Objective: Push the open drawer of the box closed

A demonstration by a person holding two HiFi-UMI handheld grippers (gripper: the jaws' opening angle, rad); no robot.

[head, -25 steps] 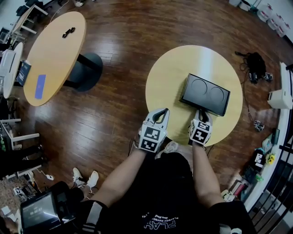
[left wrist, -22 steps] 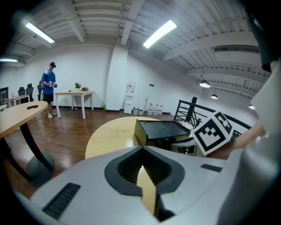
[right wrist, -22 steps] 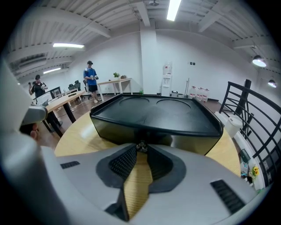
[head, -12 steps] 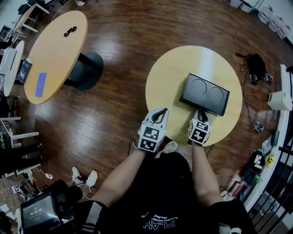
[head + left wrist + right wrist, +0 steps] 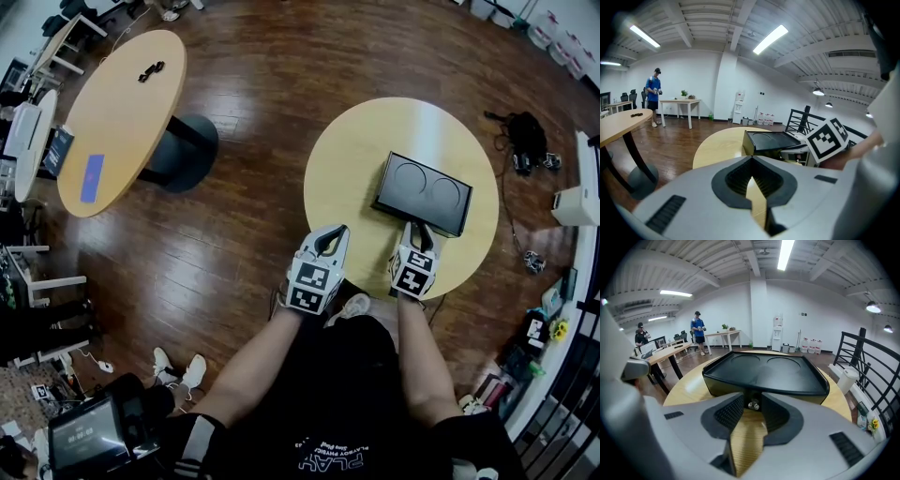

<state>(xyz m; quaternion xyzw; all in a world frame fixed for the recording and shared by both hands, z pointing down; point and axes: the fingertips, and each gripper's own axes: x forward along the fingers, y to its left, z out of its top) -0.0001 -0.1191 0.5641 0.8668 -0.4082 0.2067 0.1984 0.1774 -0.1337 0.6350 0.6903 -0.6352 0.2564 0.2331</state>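
Black box (image 5: 422, 194) sits right of centre on bench (image 5: 356, 159). Right gripper (image 5: 419, 231) jaws have just been opening, knob (image 5: 753, 405) untouched between them. Left gripper (image 5: 751, 159) jaws together, empty. Risk: retreating jaw snags knob, drags drawer (image 5: 726, 383) back out.

Black box (image 5: 421, 194) mid-table, bare tabletop (image 5: 345, 173) leftward

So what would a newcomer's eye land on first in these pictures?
Probably the black box with two round hollows in its top, on the round yellow table. Next, the right gripper at its near side, jaws just opened, a small knob between them; the left gripper hangs shut to its left.
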